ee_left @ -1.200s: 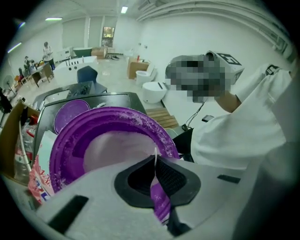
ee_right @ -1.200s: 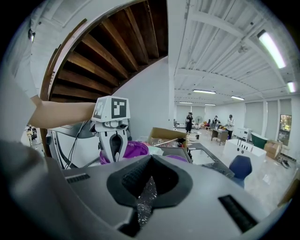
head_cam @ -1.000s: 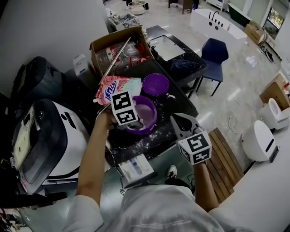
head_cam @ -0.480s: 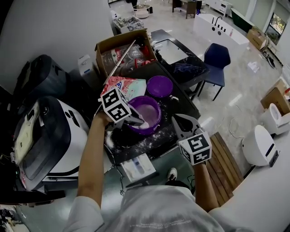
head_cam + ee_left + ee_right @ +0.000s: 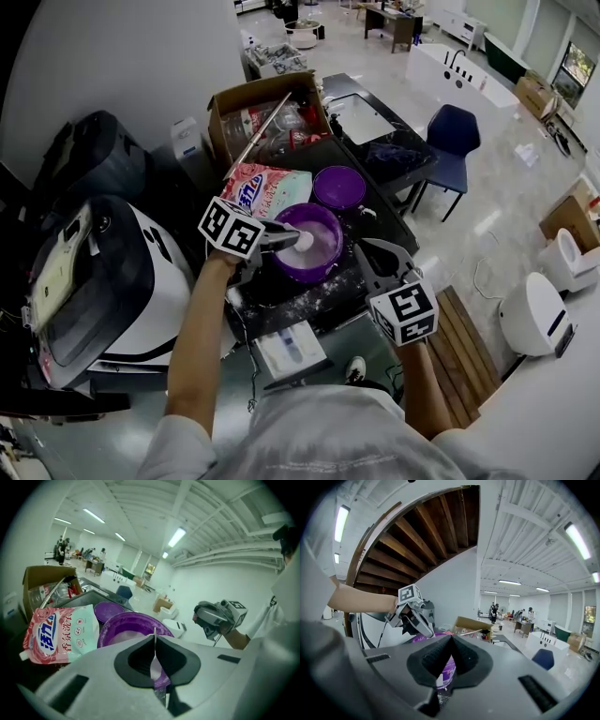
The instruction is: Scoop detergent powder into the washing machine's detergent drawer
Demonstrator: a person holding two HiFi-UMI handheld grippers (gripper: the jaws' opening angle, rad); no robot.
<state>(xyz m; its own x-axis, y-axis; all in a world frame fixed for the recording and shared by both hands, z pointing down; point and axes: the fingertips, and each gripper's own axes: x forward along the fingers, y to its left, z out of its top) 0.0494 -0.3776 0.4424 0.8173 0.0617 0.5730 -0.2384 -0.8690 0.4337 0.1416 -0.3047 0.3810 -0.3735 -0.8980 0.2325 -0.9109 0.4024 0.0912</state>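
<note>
Currently the left gripper (image 5: 284,236) is clamped on the thin handle of a spoon (image 5: 302,241). The spoon is heaped with white powder and held over the purple bowl (image 5: 323,274), inside its rim. More detergent powder (image 5: 323,246) lies in the bowl. The right gripper (image 5: 367,251) hangs just right of the bowl, apart from it, with its jaws together and nothing between them.

Head view only:
- The washing machine (image 5: 94,281) stands left of the dark table (image 5: 370,217).
- A white drawer-like tray (image 5: 286,349) sits at the table's near edge; whether it is the detergent drawer can't be told.
- Powder specks lie on the table by the bowl.
- A blue chair (image 5: 452,131) and white toilets (image 5: 531,295) stand off to the right.

Left gripper view only:
- The spoon handle is seen edge-on, pinched between the closed pads.
- The right gripper is seen from across the bowl.

Right gripper view only:
- Its own pads meet at the tips, with the bowl showing below them.
- The person's bare forearm (image 5: 361,603) leads to the left gripper above the bowl.
- Wooden slats (image 5: 426,531) are overhead.

Counts:
- two grippers
- one spoon
- one bowl
- one purple lid (image 5: 339,186), just behind the bowl
- one detergent bag (image 5: 267,190), lying flat left of the lid
- one open cardboard box (image 5: 267,108), behind the bag
- one washing machine
- one chair
- two toilets
</note>
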